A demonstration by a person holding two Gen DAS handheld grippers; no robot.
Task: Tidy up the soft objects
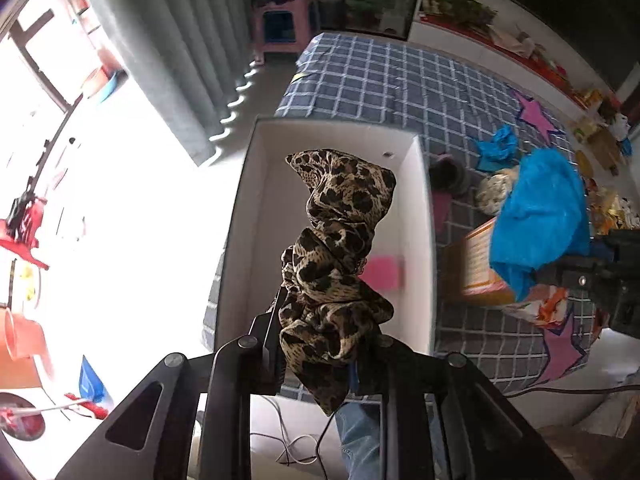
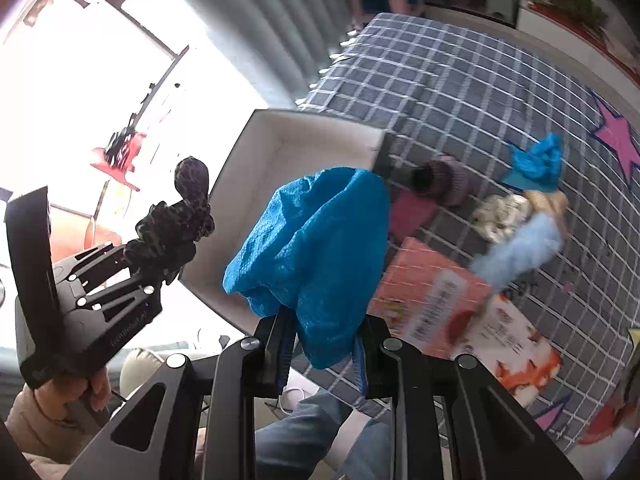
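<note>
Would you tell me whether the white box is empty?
Not empty: a pink item lies inside the white box; the held leopard-print scrunchie hides part of its floor.

Right gripper [image 2: 320, 344] clamps a blue cloth [image 2: 316, 248] over the white box [image 2: 256, 168]; left gripper [image 2: 160, 268] (far left) holds a leopard scrunchie [image 2: 180, 224]. Checked bed [image 2: 460, 92] carries more soft items.

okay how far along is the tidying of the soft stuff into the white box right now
Barely begun: the white box holds only a pink pad. In hand: the left claw grips a leopard scrunchie over the box, and the right claw grips a blue cloth. Left on the checked bedspread: a crumpled blue piece, a dark knit item, a pale floral piece and a light blue fluffy piece.
</note>
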